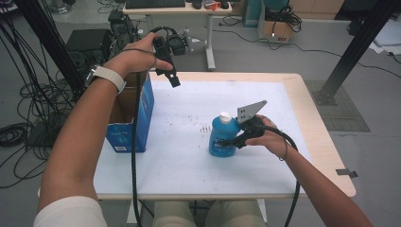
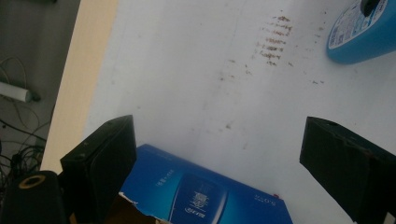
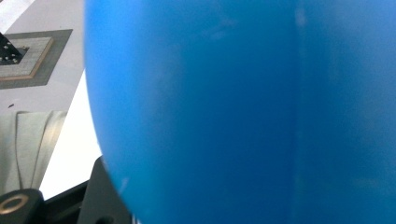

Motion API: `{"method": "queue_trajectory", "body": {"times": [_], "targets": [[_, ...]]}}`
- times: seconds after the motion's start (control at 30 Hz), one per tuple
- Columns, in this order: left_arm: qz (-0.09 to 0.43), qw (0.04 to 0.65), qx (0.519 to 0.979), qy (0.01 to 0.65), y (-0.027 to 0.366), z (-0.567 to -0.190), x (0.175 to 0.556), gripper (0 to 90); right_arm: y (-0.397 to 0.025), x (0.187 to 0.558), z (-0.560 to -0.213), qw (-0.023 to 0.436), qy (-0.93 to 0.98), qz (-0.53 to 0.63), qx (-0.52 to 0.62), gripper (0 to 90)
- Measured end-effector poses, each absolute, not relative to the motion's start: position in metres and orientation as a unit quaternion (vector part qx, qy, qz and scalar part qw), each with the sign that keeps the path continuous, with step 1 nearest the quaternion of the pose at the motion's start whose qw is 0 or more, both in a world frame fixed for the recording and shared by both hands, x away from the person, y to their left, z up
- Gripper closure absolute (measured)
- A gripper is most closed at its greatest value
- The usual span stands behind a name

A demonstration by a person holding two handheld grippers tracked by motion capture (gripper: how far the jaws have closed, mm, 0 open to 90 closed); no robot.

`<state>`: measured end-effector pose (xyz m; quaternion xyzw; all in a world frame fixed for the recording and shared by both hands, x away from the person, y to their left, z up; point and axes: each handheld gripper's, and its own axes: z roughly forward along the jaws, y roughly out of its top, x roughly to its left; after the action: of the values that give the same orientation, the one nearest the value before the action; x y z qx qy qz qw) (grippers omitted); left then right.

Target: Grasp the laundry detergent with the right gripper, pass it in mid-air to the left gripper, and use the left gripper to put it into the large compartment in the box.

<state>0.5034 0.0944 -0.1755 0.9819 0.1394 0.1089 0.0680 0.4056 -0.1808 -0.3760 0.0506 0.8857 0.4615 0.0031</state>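
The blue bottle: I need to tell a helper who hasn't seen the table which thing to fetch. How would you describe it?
On the white table, right of the open blue box at its left edge, stands the blue bottle. The right gripper is against its side. It alone has a white cap.

A lab: black frame posts (image 1: 361, 45), floor cables (image 1: 19, 101), keyboard desk (image 1: 177, 9).

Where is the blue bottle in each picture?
High view: the blue bottle stands upright at the middle of the table, the right gripper against its side.
Left gripper view: top right corner.
Right gripper view: very close, spanning most of the frame.
Shared landmark: the white table top.
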Motion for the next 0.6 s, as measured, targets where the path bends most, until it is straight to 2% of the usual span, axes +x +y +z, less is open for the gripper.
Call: {"method": "queue_trajectory", "body": {"times": [0.6], "targets": [[0.116, 0.066, 0.981, 0.142, 0.0949, -0.1694, 0.4952, 10.8, -0.1805, 0.4066, -0.3770, 0.014, 0.883, 0.468, 0.038, 43.4]]}}
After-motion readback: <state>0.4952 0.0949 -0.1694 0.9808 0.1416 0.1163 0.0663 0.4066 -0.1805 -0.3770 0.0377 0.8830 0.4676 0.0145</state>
